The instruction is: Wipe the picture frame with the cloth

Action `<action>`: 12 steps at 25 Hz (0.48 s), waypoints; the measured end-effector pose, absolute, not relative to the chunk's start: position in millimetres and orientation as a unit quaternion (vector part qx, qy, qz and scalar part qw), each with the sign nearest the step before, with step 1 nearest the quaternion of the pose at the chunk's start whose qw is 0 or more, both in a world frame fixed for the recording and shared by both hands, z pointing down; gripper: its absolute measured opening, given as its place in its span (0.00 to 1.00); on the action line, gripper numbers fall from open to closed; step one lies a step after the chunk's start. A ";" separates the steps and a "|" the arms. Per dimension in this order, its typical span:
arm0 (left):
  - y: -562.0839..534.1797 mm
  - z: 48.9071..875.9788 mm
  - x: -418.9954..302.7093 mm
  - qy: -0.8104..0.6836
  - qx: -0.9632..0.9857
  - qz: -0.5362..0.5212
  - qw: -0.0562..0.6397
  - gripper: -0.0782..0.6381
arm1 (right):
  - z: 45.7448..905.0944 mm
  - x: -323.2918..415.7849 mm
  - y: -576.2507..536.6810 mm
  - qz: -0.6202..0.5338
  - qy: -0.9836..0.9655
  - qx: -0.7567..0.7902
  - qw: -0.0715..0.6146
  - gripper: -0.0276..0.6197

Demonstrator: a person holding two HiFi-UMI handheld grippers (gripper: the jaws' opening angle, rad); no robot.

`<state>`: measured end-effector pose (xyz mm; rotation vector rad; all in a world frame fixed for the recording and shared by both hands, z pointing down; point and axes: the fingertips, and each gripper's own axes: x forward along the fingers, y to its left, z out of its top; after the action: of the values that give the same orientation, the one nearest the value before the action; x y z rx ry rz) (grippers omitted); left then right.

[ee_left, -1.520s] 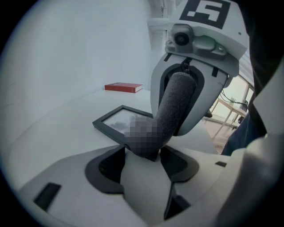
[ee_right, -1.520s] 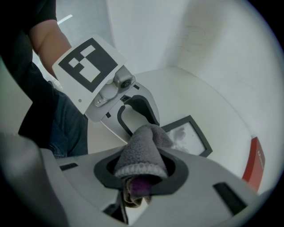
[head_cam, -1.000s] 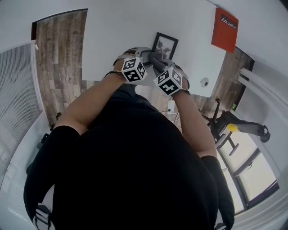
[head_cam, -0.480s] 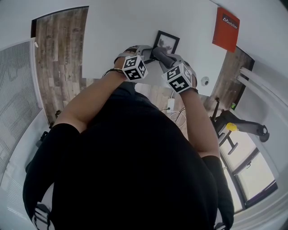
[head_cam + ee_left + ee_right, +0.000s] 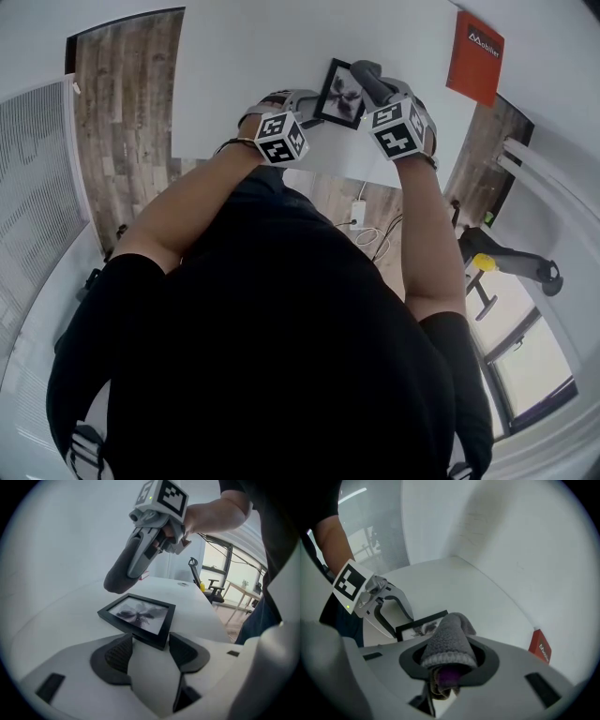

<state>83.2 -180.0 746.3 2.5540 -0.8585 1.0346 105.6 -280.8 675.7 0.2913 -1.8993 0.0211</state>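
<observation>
- Head view: the picture frame (image 5: 339, 92) lies flat on the white counter (image 5: 234, 66), at 12 o'clock in the picture. The left tongs (image 5: 309, 101) sit at the frame's 8 o'clock edge. The right tongs (image 5: 373, 89) are at its 3 o'clock side, with the grey cloth (image 5: 364, 77) sticking out of them over that edge. A red box (image 5: 480, 58) lies well apart at 1 o'clock.
- Left gripper view: the left tongs (image 5: 149, 645) stand apart. The frame's (image 5: 139, 616) near edge lies just between the tips; we cannot tell whether either pad touches it. The cloth (image 5: 119, 576) hangs from the right tongs (image 5: 140, 555) at 11 o'clock, just above the frame's far corner. We cannot make out any contact.
- Right gripper view: the right tongs (image 5: 449, 657) are clamped on the cloth (image 5: 450, 641), whose rolled end pokes forward. The frame (image 5: 417, 626) shows just beyond at 10 o'clock, with the left tongs (image 5: 391, 613) at its far side. The red box (image 5: 540, 650) is at 3 o'clock.
</observation>
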 end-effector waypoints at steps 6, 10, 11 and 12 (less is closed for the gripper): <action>-179.3 746.5 84.4 -0.295 0.878 0.355 0.126 0.46 | 692.8 110.5 -294.5 -0.006 -0.799 0.132 0.587 0.20; -178.2 746.7 84.5 -0.294 0.878 0.356 0.126 0.46 | 704.7 112.8 -291.1 -0.018 -0.792 0.126 0.597 0.20; -178.1 746.8 84.0 -0.293 0.879 0.355 0.126 0.46 | 707.6 112.8 -289.1 -0.019 -0.791 0.123 0.599 0.20; -178.0 746.9 83.6 -0.293 0.879 0.355 0.125 0.46 | 710.1 112.8 -286.7 -0.020 -0.790 0.120 0.601 0.20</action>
<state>83.6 -178.0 746.9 2.5608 -0.8552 1.0342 112.8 -286.7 710.1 0.2792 -1.8311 -0.0455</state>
